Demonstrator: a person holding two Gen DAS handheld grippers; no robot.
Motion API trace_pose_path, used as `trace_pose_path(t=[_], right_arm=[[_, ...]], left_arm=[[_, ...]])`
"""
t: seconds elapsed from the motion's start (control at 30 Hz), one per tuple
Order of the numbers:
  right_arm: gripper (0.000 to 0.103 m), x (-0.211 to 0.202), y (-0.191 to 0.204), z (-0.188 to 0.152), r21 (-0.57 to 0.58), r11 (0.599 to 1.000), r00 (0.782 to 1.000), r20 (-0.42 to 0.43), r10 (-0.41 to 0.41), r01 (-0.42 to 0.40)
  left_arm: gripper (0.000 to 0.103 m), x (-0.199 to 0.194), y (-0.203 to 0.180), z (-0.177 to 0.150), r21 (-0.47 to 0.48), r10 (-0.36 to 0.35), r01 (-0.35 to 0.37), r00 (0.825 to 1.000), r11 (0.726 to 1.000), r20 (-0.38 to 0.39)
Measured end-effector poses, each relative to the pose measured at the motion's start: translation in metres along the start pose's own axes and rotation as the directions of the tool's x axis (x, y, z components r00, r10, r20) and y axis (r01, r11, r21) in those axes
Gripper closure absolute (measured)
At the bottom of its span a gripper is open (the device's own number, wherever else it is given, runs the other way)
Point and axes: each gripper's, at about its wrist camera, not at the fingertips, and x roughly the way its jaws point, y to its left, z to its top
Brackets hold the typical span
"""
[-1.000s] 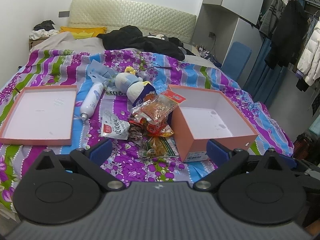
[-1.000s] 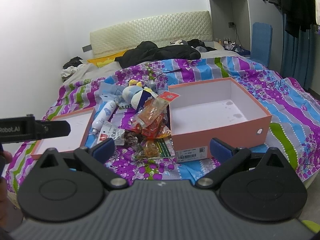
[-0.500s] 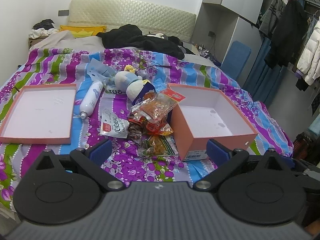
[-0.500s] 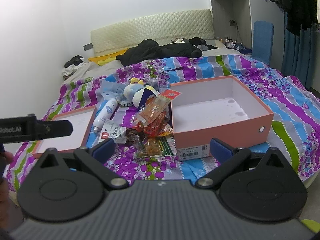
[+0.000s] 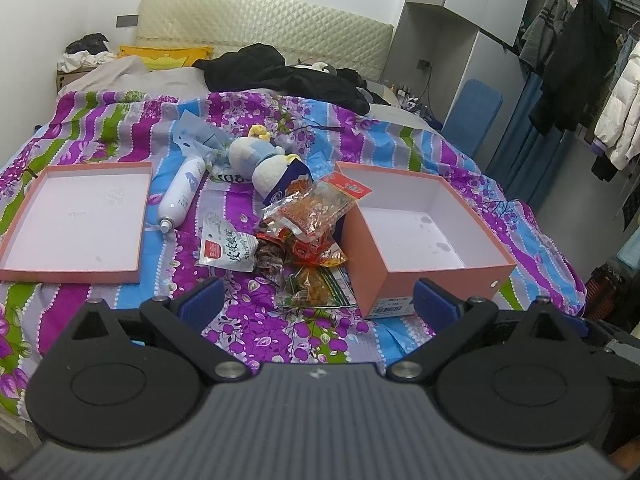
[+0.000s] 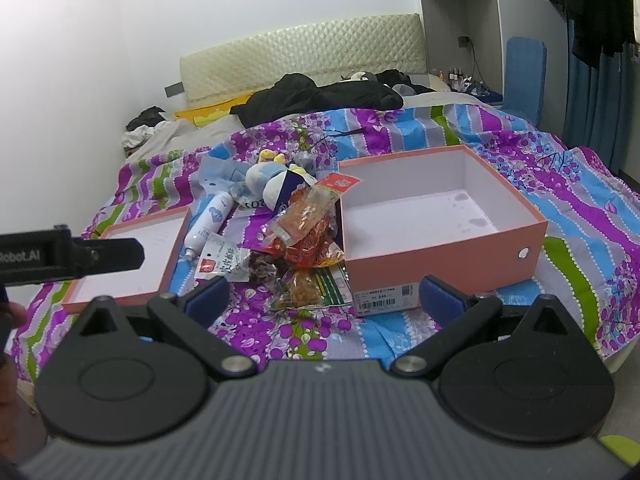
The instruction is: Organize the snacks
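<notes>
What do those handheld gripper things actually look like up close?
Each gripper, left and right, has a ribbed dark-grey body, two round black discs, black linkage arms with silver pivots, and blue-padded fingers. Seen from the right view, the left gripper carries white lettering ending "obot.AI".

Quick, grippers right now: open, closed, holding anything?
Left gripper: open, holding nothing.
Right gripper: open, holding nothing.

A heap of crinkled snack packets [image 5: 306, 236] lay on the bedspread, touching the left wall of the open, empty pink box [image 5: 424, 236]; its shallow lid [image 5: 76, 216] lay well apart, inside up.
</notes>
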Motion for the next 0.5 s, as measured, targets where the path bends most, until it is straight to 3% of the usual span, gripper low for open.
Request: trace_pose_path(t=[0.5], right_arm=[[0.000,0.015,-0.007,0.000,0.019,1.000,0.999,-0.043,-0.011,0.011]], left_arm=[[0.001,0.017,0.008,-0.003,-0.019,0.000,-0.001,1.000,1.000,-0.029]])
